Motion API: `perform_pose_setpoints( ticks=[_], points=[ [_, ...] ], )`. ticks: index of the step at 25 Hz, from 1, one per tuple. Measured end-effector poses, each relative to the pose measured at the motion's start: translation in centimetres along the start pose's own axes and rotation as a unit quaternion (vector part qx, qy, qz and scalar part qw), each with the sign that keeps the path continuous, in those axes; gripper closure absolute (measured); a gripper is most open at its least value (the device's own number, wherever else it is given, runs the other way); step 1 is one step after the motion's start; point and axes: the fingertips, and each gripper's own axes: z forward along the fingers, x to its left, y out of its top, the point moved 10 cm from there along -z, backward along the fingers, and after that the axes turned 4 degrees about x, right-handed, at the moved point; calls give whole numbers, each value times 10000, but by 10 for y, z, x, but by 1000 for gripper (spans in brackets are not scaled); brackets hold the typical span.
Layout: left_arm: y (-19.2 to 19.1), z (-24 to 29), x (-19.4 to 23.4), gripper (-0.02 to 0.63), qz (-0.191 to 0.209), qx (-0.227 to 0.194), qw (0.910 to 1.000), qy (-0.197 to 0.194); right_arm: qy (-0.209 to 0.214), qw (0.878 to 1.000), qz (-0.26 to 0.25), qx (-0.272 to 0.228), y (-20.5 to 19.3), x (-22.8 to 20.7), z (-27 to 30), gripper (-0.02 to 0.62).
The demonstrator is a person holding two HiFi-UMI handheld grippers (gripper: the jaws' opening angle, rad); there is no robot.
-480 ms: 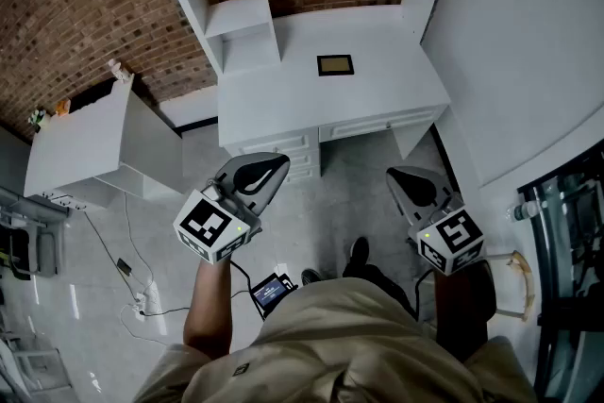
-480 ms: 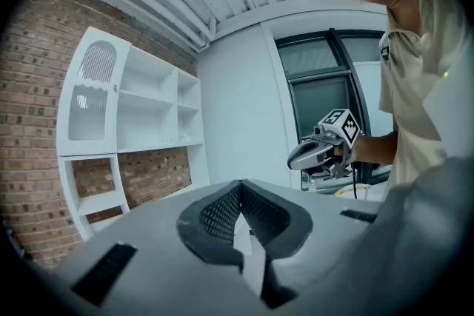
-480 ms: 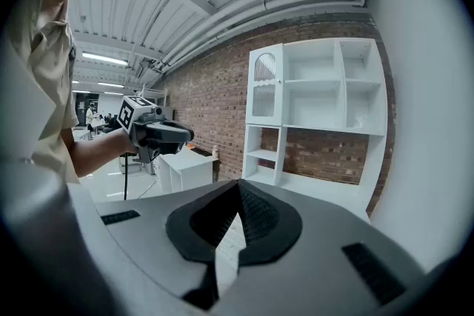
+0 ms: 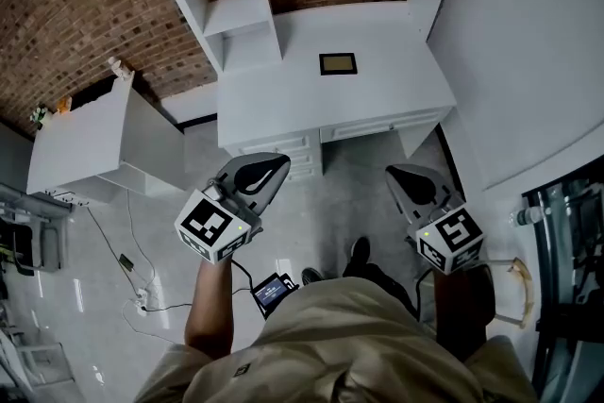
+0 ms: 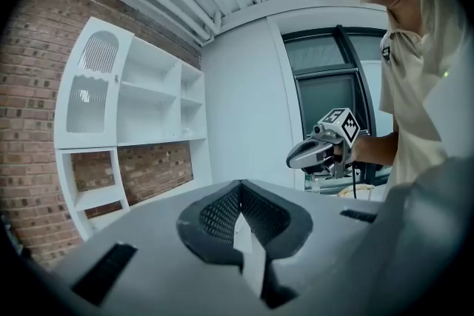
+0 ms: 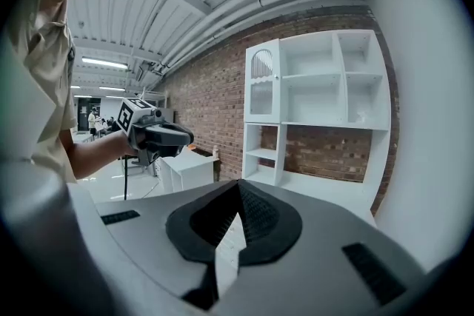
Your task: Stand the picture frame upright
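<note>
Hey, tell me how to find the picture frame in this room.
Against the brick wall stands a white desk with shelves above. The picture frame lies flat on its top, toward the back; it is the only dark thing there.

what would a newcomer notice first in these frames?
The left gripper and right gripper fill the foreground of the head view, both shut and empty, held above the floor short of the white desk. Beyond them a small dark picture frame lies flat on the desk top. A red brick wall runs behind at the left.
</note>
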Motion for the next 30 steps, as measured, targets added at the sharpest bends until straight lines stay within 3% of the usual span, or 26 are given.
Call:
perform_pose_setpoints(
  ticks=[6, 18, 30],
  points=[
    [6, 42, 9, 598, -41, 110, 9999, 6, 120, 9996, 209, -175, -2, -43, 8, 592],
    [26, 161, 20, 598, -152, 317, 9990, 277, 335, 9987, 316, -230, -19, -175, 14, 591],
    [18, 223, 73, 598, -393, 401, 9983, 140, 351, 9982, 487, 47, -22, -235, 61, 591]
  ],
)
